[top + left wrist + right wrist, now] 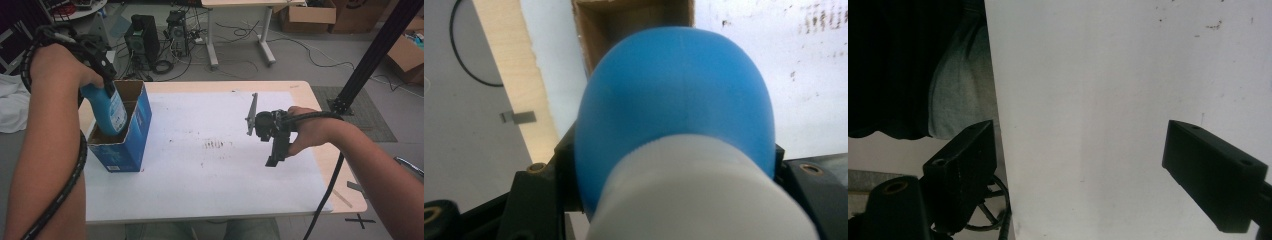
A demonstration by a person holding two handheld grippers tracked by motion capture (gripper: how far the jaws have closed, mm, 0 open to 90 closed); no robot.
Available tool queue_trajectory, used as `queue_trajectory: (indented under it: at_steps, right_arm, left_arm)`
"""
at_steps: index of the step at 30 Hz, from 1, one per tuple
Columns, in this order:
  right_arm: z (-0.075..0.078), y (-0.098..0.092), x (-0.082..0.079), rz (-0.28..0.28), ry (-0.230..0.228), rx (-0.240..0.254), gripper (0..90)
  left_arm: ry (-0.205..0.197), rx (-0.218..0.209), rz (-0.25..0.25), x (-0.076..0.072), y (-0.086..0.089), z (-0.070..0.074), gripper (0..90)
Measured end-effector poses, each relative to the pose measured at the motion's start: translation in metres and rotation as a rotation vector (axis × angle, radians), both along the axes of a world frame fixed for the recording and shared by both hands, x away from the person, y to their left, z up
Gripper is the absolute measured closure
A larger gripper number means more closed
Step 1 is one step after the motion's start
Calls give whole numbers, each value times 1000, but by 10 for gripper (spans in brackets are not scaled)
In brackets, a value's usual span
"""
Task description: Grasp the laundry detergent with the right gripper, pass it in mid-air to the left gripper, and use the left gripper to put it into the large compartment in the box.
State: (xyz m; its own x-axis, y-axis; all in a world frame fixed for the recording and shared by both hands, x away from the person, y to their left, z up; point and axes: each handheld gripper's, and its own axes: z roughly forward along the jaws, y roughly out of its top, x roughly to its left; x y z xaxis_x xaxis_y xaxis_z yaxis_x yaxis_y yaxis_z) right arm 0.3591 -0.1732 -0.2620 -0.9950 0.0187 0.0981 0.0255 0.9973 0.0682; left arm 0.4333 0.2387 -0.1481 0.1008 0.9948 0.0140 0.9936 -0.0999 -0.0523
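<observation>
Two grippers, one bottle, one carton, on one white-topped table [210, 190].

Item 1: blue bottle [107, 111], white cap toward the left gripper's camera. Pinched near its neck by the left gripper [102, 67], jaws pressed against its sides. Its lower end is sunk into the open top of the blue carton [131, 135]; how deep it reaches, and whether it touches the carton's floor, cannot be told. In the left gripper view the bottle [674, 100] blocks most of the carton's brown interior [624, 20].

Item 2: blue carton, upright, near the table's left edge, flaps up. Bare white surface lies open to its right, marked by faint brown smudges [216, 145] at centre.

Item 3: right gripper [276, 147], over the table's right half, well apart from the carton. Jaws spread, nothing between them; in the right gripper view they straddle plain white tabletop [1088, 125] beside its near edge, with grey cloth [960, 95] beyond.

Cut off: both forearms at the frame's bottom.
</observation>
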Motion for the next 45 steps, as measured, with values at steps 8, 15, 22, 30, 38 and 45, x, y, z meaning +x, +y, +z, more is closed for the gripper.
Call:
queue_trajectory:
  at_steps: [8, 15, 22, 30, 38, 45]
  right_arm:
    - [0, 1, -1, 2, -6, 8, 141]
    - [1, 1, -1, 7, -9, 14, 142]
    - [2, 2, -3, 6, -18, 19, 138]
    - [1, 0, -3, 0, -11, 13, 138]
    - [0, 0, -1, -2, -5, 6, 138]
    - [-2, 1, -3, 3, -1, 3, 138]
  left_arm:
    - [-2, -2, 22, -1, 5, -35, 393]
    - [-17, 7, 36, 0, 7, -62, 393]
    - [-23, -26, 44, 1, 10, -90, 393]
    - [-16, -12, 59, 4, 14, -113, 393]
    - [-9, -10, 46, 6, 13, -126, 393]
    - [-7, -5, 39, 7, 11, -136, 393]
